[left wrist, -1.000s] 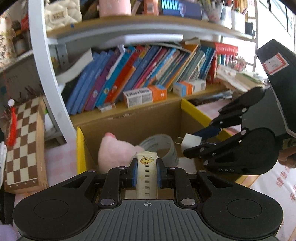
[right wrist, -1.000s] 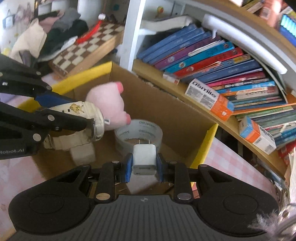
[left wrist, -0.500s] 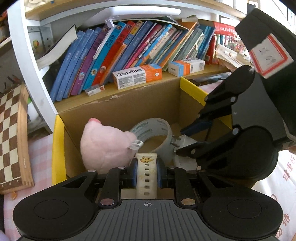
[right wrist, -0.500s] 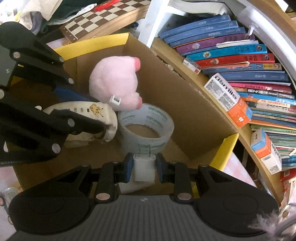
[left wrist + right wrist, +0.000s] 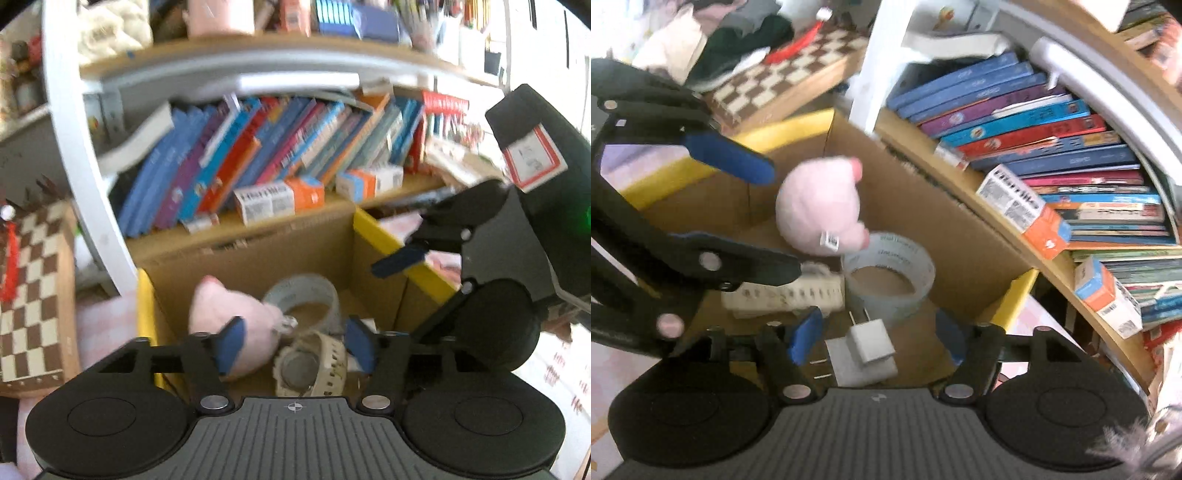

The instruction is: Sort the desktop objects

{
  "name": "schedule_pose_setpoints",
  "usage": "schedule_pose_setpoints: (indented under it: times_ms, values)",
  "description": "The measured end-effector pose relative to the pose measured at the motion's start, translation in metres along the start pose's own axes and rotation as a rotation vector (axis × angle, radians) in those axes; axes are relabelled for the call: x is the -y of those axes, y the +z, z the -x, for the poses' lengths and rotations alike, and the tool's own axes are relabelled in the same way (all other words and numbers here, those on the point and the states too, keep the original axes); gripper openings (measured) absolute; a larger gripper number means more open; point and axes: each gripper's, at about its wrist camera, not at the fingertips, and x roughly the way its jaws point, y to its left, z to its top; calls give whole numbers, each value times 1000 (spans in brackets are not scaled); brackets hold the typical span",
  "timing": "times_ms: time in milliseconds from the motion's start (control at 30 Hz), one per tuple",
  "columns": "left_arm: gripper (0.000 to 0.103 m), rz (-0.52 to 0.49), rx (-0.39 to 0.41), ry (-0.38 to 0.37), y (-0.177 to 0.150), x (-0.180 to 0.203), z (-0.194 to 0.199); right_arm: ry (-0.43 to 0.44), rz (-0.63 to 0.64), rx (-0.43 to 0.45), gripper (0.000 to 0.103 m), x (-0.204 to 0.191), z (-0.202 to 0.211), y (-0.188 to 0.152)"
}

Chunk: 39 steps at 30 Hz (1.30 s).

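Note:
A cardboard box (image 5: 384, 236) with a yellow rim holds a pink plush (image 5: 229, 317), a tape roll (image 5: 306, 299) and a cream watch (image 5: 314, 363). My left gripper (image 5: 295, 345) hangs over the watch with its jaws opening; the pads touch nothing. In the right wrist view the white charger (image 5: 870, 341) lies on another white plug block on the box (image 5: 790, 129) floor, below my right gripper (image 5: 877, 339), whose jaws are opening clear of it. The watch (image 5: 786, 295) lies beside the tape roll (image 5: 890, 273), under the left gripper (image 5: 764, 214). The right gripper (image 5: 417, 291) reaches in from the right.
Behind the box a wooden shelf carries slanted books (image 5: 258, 166) and small orange-and-white cartons (image 5: 280, 199). A white shelf post (image 5: 85, 177) stands at the box's far left corner. A chessboard (image 5: 33, 295) lies left of the box. A pink checked cloth covers the table.
Both grippers have opened. The watch has dropped from the left gripper and the charger from the right one; both now lie in the box. Both views have pulled back slightly.

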Motion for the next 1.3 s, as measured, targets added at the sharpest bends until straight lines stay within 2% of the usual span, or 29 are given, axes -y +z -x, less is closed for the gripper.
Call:
schedule_pose_setpoints:
  times_ms: [300,400,667,833,1033,1300]
  values:
    - [91,-30,108,67,-2,10,54,-53,-108,133,80,4,54,-7]
    - [91,-20,126,82,-8,10,70,-73,-145,166,82,1,71,-12]
    - [92,93,115,142,-41,1,103,-125,-267,222,86,-12,103,-38]
    - [92,121,91,182,-64,-4,119,-159,-315,258,87,-27,119,-61]
    - [92,117,93,223,-90,3,137,-187,-297,245,87,-58,126,-77]
    - [93,87,74,193,-117,15,161,-181,-342,187,89,-103,137,-102]
